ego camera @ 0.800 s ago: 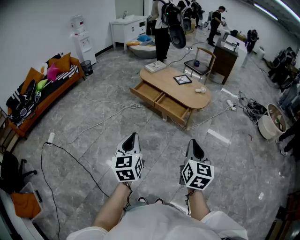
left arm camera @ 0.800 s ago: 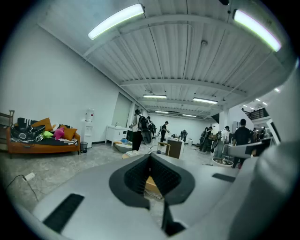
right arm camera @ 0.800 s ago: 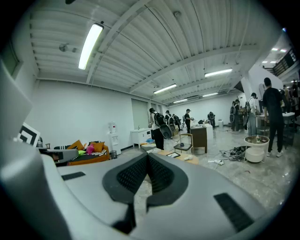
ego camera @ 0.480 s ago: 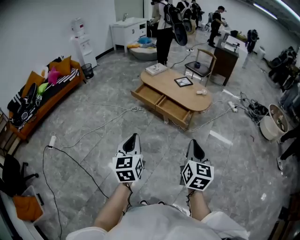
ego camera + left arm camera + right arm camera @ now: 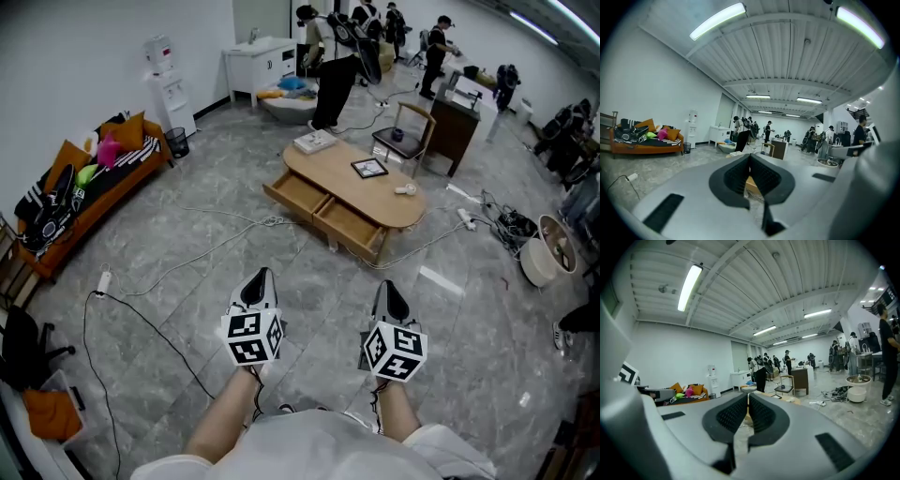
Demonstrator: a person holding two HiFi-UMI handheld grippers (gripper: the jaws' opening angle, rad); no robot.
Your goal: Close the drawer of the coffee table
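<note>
In the head view, the left hand-held gripper [image 5: 262, 277] and the right hand-held gripper [image 5: 388, 287] hang side by side in front of the person. Both are on the near side of the desk [image 5: 380, 197], which is the coffee table of the task, and well apart from it. Grey floor and loose cables lie between them and the desk. The desk has 2 drawers pulled out toward the person. The first drawer [image 5: 296, 191] is at the desk's end that carries a white book [image 5: 314, 141], and the second drawer [image 5: 349, 222] is just beside it.

Compared with the shots from a moment ago, the desk keeps almost the same place in the view, and neither hand-held gripper has shifted. The clearest change is behind the desk, where a standing person [image 5: 328, 75] has bent over. For the task this likely means the approach has hardly begun. Both drawers are still out, and nothing shows which one will be pushed first.

In the left gripper view, the jaws are pressed together with nothing between them. A slice of the desk's wood [image 5: 752, 186] shows through the notch below the tips.

In the right gripper view, the jaws are likewise closed on nothing, pad against pad. The desk [image 5: 780, 398] lies straight ahead beyond the tips and is still far off. Closed tips would probably serve well as a blunt pusher against a drawer front, but the person must first walk up to the desk.
</note>
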